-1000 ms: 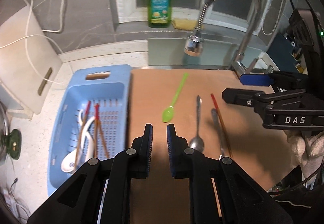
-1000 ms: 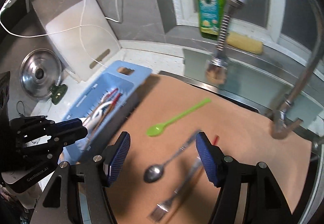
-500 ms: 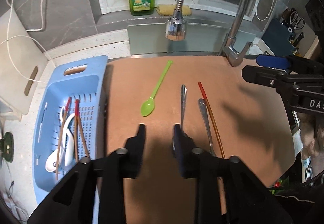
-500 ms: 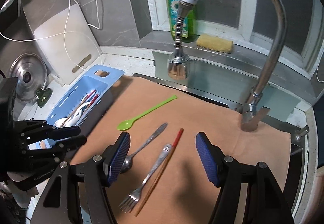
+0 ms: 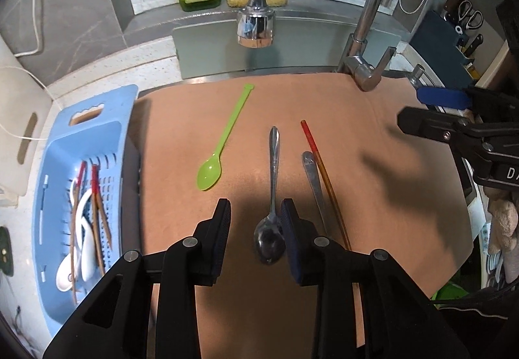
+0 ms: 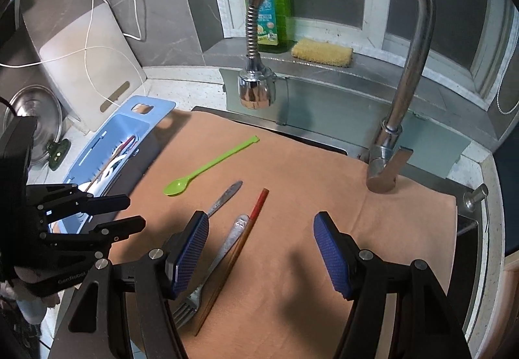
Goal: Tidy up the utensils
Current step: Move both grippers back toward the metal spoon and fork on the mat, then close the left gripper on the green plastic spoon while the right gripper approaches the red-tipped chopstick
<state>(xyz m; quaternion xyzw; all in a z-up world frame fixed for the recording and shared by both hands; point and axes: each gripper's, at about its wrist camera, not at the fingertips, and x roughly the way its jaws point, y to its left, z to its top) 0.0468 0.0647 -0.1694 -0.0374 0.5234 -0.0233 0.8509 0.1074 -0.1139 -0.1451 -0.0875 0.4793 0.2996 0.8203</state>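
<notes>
Hovering low over the brown mat [image 5: 373,164], the left gripper [image 5: 256,229] has come down and across from a higher spot nearer the blue basket [image 5: 107,119], and its tongs, nearly together a second ago, now stand apart with nothing clamped; the bowl of the steel spoon [image 5: 271,239] lies between the tips, close against the right-hand one. That suggests the spoon is the next piece to be lifted into the basket, where white spoons [image 5: 82,248] and chopsticks [image 5: 97,197] already lie. The right gripper [image 6: 261,248] has also moved in over the mat and hangs with its tongs wide apart and empty, above the fork [image 6: 207,271] and the red-tipped chopstick [image 6: 243,242], which lie side by side and touching, just right of the steel spoon. A green spoon [image 5: 223,145] lies left of the steel spoon and further back, well apart from it. Open mat stretches between the steel spoon and the basket, so the way across looks free, though the basket's raised rim must be cleared. Behind, the faucet head [image 5: 256,21] hangs over the mat's far edge, limiting height there.
</notes>
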